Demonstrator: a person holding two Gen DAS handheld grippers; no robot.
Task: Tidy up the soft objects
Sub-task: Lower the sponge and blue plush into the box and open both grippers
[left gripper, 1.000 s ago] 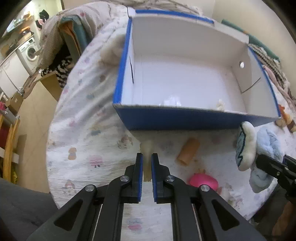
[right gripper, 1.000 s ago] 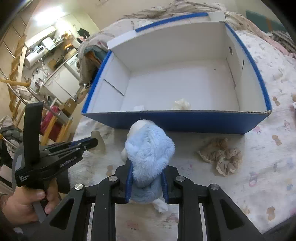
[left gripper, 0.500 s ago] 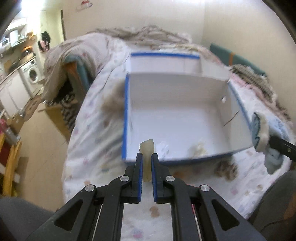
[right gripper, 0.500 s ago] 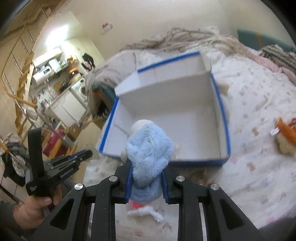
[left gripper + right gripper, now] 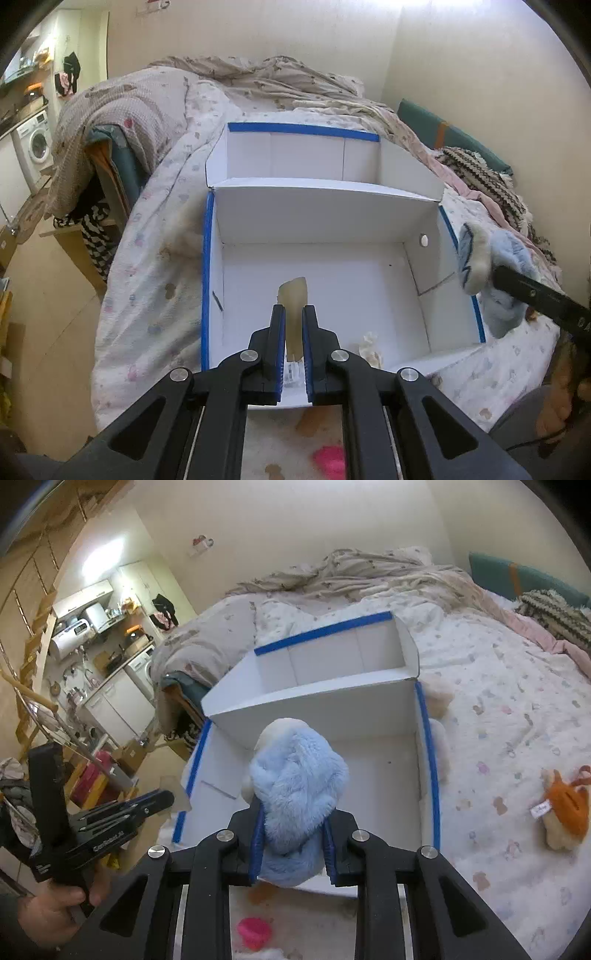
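Note:
A white cardboard box with blue edges (image 5: 208, 280) (image 5: 430, 760) lies open on the bed. My left gripper (image 5: 293, 314) is shut on a thin pale beige soft piece (image 5: 295, 299), held above the box floor near its front. My right gripper (image 5: 293, 812) is shut on a fluffy light-blue plush toy (image 5: 299, 786), held over the front of the box; the same toy (image 5: 491, 266) shows at the box's right side in the left wrist view. Small white soft scraps (image 5: 369, 345) lie inside the box.
A pink soft item (image 5: 255, 932) (image 5: 330, 459) and a tan cylinder (image 5: 312, 424) lie on the patterned sheet in front of the box. An orange plush (image 5: 565, 808) lies to the right, a cream plush (image 5: 437, 698) beside the box. Crumpled blankets (image 5: 258, 81) are piled behind.
Both grippers have risen with their loads and moved forward, from in front of the box's near wall to above its front edge. The view now looks down into the box.

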